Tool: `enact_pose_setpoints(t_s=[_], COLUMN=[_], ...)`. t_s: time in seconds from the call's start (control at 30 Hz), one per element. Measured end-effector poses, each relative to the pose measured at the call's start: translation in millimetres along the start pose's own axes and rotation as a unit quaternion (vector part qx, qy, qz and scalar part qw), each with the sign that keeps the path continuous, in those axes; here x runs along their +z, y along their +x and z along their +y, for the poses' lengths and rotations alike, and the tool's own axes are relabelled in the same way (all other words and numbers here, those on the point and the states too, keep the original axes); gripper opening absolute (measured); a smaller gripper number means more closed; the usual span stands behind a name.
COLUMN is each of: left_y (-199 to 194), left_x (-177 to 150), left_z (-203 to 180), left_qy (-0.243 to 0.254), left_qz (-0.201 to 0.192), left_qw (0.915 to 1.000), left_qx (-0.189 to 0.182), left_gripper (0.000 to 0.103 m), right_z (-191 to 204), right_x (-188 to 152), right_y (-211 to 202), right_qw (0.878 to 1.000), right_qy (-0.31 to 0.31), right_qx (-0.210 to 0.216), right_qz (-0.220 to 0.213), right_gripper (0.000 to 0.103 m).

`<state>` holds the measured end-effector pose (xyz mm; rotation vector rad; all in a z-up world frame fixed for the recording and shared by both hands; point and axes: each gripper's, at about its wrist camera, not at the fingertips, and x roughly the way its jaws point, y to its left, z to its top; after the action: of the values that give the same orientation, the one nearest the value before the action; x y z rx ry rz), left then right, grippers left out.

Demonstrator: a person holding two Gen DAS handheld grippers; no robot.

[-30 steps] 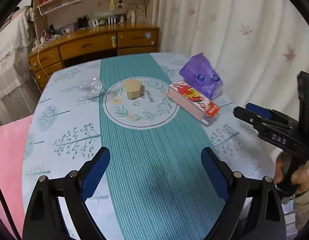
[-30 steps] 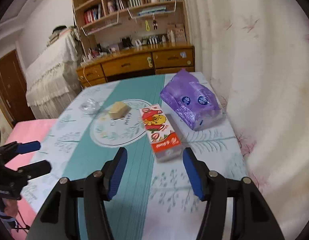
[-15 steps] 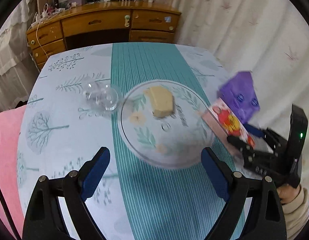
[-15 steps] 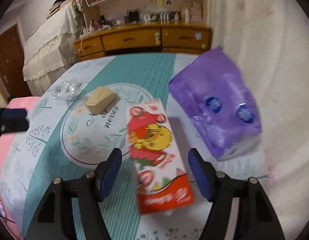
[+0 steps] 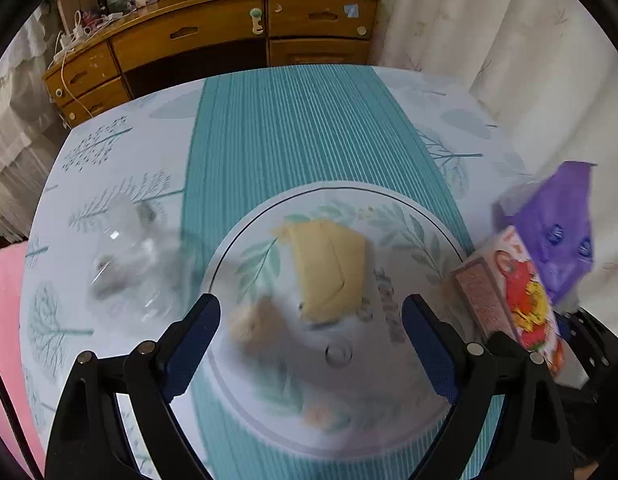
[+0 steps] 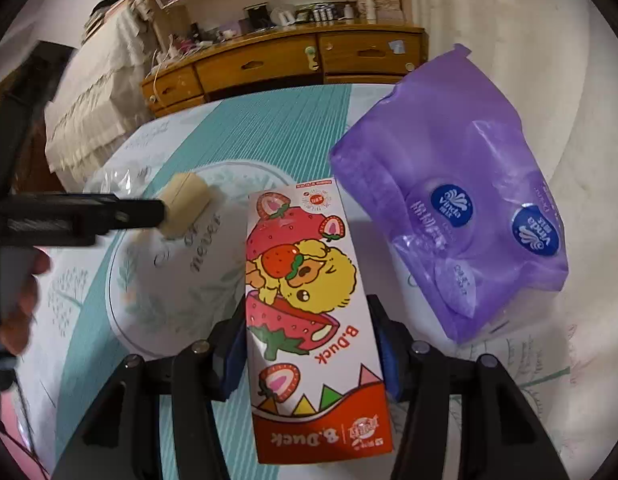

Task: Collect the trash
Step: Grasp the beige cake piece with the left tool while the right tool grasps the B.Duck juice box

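Right gripper (image 6: 311,356) closed in on the red-and-white cardboard carton printed with a yellow duck and strawberries (image 6: 309,312) — jaws have just been narrowing, blue pads now flat against its two long sides near the nearer end. Carton lying on the bench (image 5: 285,120) toward its right edge, lengthwise away from the camera, just beside the round white leaf-printed medallion (image 5: 413,240) of the teal-striped tablecloth. Touching or nearly touching the carton's far right side — a crinkled purple plastic tissue pack with blue round logos (image 6: 457,196), close to the right edge by the curtain.

Left gripper (image 5: 311,340) spread wide with nothing between the pads, hanging over the medallion. Just beyond its fingertips, a pale yellow folded paper box (image 5: 329,264), blurred, at the bench's middle. Left of that, on the white tree-printed cloth toward the left edge, a crumpled clear plastic container (image 5: 125,256), also blurred. Wooden dresser (image 5: 213,36) past the far edge.
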<state>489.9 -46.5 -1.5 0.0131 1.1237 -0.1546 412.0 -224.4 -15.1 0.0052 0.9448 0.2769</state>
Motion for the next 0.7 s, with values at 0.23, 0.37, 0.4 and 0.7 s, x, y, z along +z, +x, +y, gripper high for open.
enact_pose_setpoints(t_s=[0.23, 0.37, 0.4, 0.7], left_y=[27, 32, 30, -15], left_x=[13, 13, 11, -32], left_z=[-11, -12, -12, -9], left_qy=[-0.002, -0.004, -0.004, 0.004], left_qz=[-0.002, -0.01, -0.011, -0.04], left_qw=[0.9998, 0.9997, 0.9997, 0.9992], left_qx=[0.019, 0.023, 0.023, 0.001], left_gripper=[0.07, 0.044, 0.044, 0.044], right_z=[-7, -3, -2, 15], right_x=[9, 6, 6, -19], right_y=[6, 5, 4, -16], right_qw=[0.999, 0.999, 0.999, 0.999], right_qy=[0.031, 0.029, 0.029, 0.026], right_qx=[0.002, 0.009, 0.012, 0.036], right_qz=[-0.013, -0.016, -0.016, -0.006], right_gripper=[0.054, 0.054, 0.054, 0.054])
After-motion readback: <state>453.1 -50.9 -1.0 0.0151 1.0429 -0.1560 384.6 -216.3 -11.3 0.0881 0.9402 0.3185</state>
